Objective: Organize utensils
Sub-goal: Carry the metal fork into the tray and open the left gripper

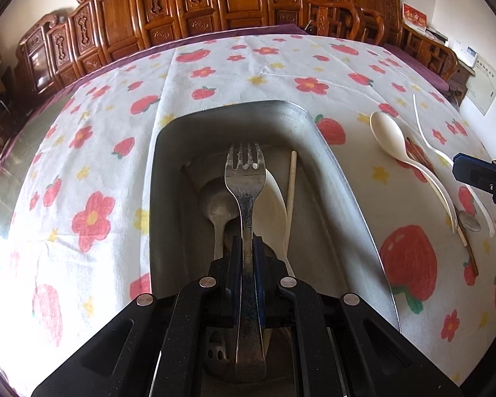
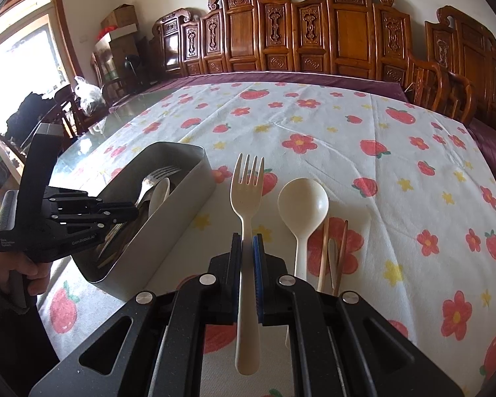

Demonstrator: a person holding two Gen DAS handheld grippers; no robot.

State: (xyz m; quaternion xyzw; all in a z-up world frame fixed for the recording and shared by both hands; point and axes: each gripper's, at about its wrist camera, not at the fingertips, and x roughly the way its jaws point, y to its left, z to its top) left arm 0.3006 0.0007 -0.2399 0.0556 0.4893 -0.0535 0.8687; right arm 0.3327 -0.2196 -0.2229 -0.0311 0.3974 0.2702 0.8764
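1. I am pinching a worn grey metal fork point(image 1: 246, 198) in my left tongs point(image 1: 247, 261), both pads pressed on its handle; its long axis is running straight ahead along the fingers, tines forward.
2. That fork is hanging over the open rectangular grey metal box point(image 1: 344, 178), lengthwise with it, above a dull metal spoon point(image 1: 216, 205), a cream plastic spoon point(image 1: 272, 205) and a pale chopstick point(image 1: 291, 185) lying inside.
3. I am gripping a cream plastic fork point(image 2: 246, 198) in my right tongs point(image 2: 247, 254), closed on its handle, tines pointing away, above the flowered cloth on the worktop point(image 2: 396, 152).
4. The box is sitting to the left of this fork, so I judge the right tongs must travel leftward.
5. A second cream plastic spoon point(image 2: 302, 205) and brown wooden chopsticks point(image 2: 324, 251) are lying just right of the right tongs, not yet collected.
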